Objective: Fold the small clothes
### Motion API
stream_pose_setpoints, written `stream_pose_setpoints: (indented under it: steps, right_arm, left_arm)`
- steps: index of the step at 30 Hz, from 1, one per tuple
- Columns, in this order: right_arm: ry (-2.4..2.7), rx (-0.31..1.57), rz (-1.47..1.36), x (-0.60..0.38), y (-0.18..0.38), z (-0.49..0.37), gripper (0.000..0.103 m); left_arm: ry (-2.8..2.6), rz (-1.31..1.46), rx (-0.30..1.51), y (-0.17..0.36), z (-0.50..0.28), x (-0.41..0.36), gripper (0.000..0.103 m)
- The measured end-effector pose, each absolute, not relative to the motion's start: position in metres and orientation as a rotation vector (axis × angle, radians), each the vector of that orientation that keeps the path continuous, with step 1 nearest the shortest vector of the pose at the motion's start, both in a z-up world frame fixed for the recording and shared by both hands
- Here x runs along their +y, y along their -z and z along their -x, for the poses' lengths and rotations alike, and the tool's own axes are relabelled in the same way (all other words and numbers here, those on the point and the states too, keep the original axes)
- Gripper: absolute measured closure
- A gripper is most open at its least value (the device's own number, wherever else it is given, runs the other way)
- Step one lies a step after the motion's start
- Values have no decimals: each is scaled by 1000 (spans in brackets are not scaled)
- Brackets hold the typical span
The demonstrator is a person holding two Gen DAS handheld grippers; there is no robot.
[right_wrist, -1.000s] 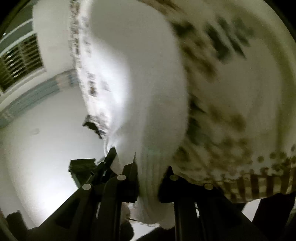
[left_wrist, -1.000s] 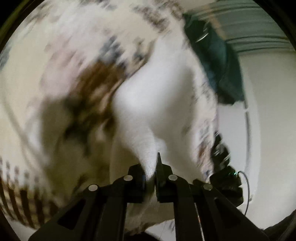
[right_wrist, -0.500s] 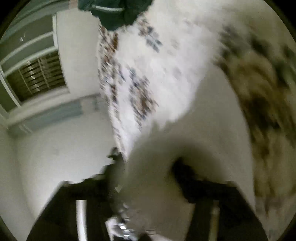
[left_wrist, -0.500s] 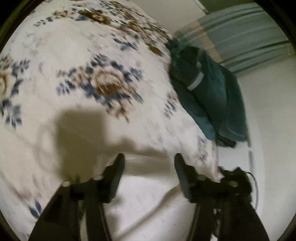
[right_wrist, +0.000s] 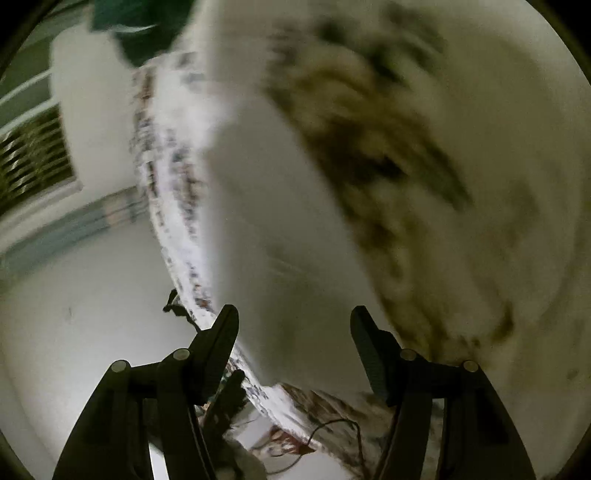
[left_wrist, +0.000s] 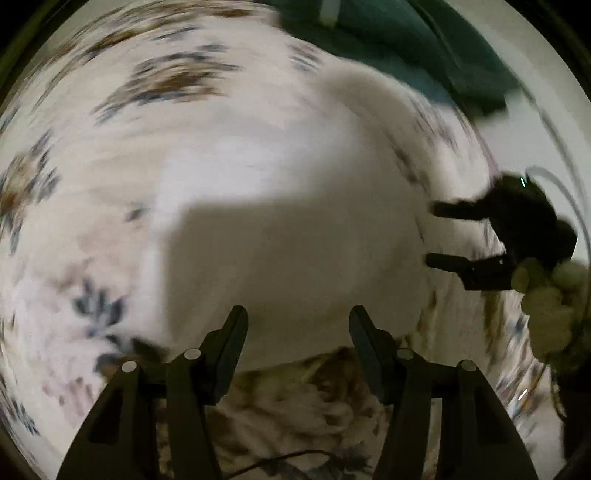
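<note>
A white garment (left_wrist: 280,206) lies flat on the floral bedspread (left_wrist: 166,77), blurred by motion. My left gripper (left_wrist: 297,321) hovers over its near edge, open, with nothing between its fingers. At the garment's right edge, in the same view, is my right gripper (left_wrist: 430,236), also open, with a person's hand (left_wrist: 546,295) behind it. In the right wrist view the white garment (right_wrist: 266,240) stretches away from my right gripper (right_wrist: 294,323), whose jaws stand wide apart and hold nothing.
A dark green garment (left_wrist: 406,44) lies further back on the bed, and shows at the top left as the green garment (right_wrist: 136,33). The bedspread's edge (right_wrist: 173,236) drops to a pale floor (right_wrist: 74,332). A cable (right_wrist: 332,424) trails near the bed.
Both grippers were shut on the white garment and held it up. They have opened and let it go; it now lies on the bed. Both hands have swung sideways.
</note>
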State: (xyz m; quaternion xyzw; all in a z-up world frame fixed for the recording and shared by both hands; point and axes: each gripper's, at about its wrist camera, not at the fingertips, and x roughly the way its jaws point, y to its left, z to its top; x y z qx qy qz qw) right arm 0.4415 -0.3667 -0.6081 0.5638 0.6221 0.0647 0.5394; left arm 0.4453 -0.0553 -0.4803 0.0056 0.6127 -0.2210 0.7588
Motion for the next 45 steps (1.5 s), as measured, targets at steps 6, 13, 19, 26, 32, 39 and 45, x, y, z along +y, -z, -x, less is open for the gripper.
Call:
stream_pose_setpoints:
  steps: [6, 13, 19, 26, 32, 39, 45]
  right_arm:
    - [-54, 1489, -1305, -373, 619, -424, 38]
    - [-101, 1447, -1211, -372, 603, -446, 38]
    - [-173, 1438, -1156, -351, 599, -459, 38]
    - [-261, 1523, -1072, -310, 611, -433, 38]
    - [-236, 1487, -1012, -304, 601, -430, 87]
    - [-176, 1482, -899, -332, 585, -436, 92]
    - [-224, 1567, -841, -328, 597, -458, 82]
  left_arm:
    - [352, -148, 1275, 493, -505, -74, 49]
    - [-66, 32, 1231, 481, -614, 77, 51]
    - [108, 270, 1296, 475, -570, 103, 49]
    - [271, 311, 1451, 534, -478, 55, 51]
    - [433, 486, 1311, 516, -464, 40, 91]
    - [382, 748, 1348, 532, -462, 105, 96]
    - [325, 726, 1373, 532, -476, 127, 81]
